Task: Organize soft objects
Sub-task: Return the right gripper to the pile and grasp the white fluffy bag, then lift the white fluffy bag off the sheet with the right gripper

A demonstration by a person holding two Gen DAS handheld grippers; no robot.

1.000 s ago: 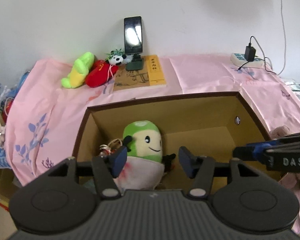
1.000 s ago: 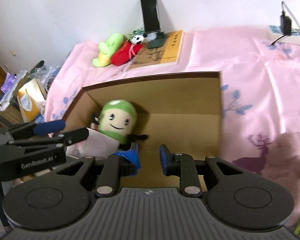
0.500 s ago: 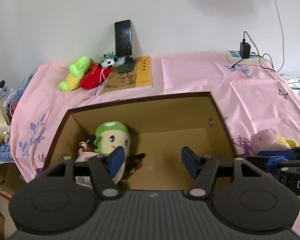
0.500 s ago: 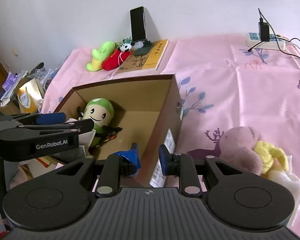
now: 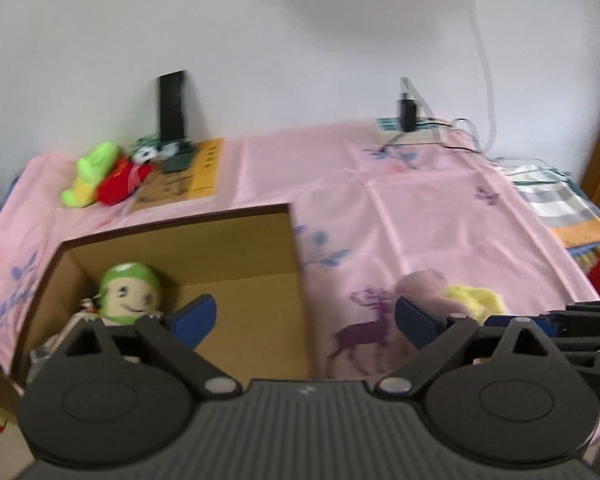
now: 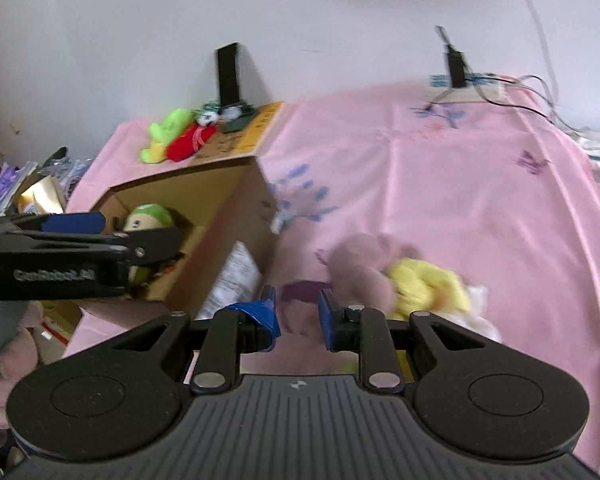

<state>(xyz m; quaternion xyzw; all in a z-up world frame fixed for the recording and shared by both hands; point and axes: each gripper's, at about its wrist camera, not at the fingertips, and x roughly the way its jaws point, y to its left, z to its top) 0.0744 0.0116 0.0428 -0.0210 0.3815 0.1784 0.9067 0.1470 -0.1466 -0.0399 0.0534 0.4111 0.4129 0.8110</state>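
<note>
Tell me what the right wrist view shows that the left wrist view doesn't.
Only the right wrist view shows the white label on the cardboard box's outer side and the left gripper's side profile. Only the left wrist view shows the folded striped cloth at the far right. Both show the green-capped plush inside the box, the pink and yellow plush pile on the pink cloth, and the phone by the wall.
</note>
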